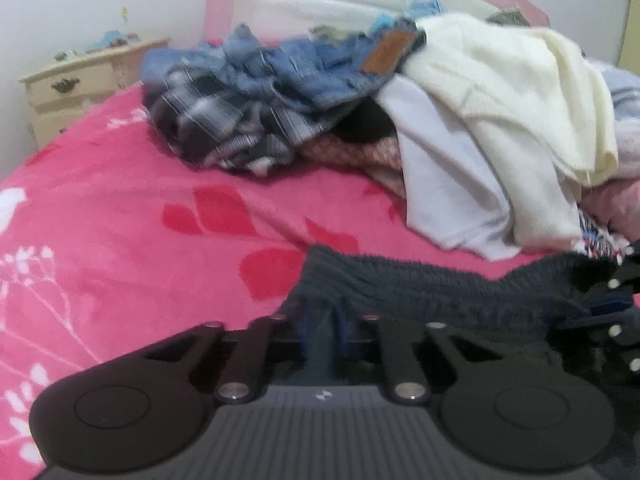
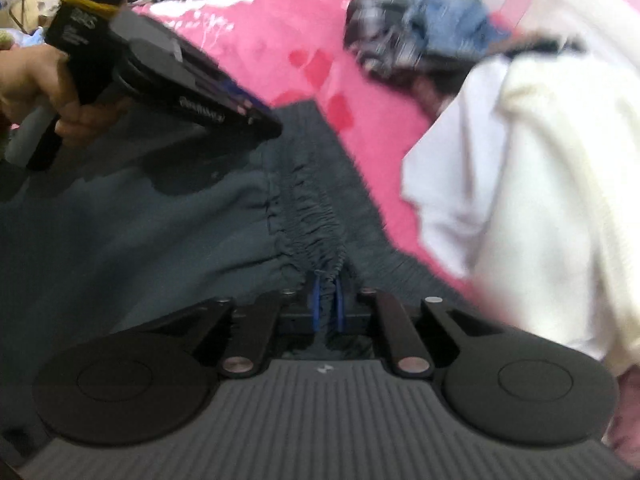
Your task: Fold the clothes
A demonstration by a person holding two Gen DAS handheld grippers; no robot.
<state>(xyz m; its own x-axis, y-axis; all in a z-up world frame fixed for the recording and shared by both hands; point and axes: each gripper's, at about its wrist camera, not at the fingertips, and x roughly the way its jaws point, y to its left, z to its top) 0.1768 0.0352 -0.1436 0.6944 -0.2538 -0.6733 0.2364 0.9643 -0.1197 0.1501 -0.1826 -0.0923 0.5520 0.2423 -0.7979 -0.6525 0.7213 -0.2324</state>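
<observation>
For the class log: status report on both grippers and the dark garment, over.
Left gripper and right gripper shut on dark garment's waistband. Garment flat on pink bedspread. Unfolded clothes pile close behind.

Matt black plastic grippers met dark ribbed-knit cloth on a plush pink bedspread; beside it, faded denim.

Bedspread open to the left & ahead of the dark garment; free passage there. Clothes pile blocks far side & right, cream sweater hanging just beside garment edge. Nightstand stands off bed, far left.
</observation>
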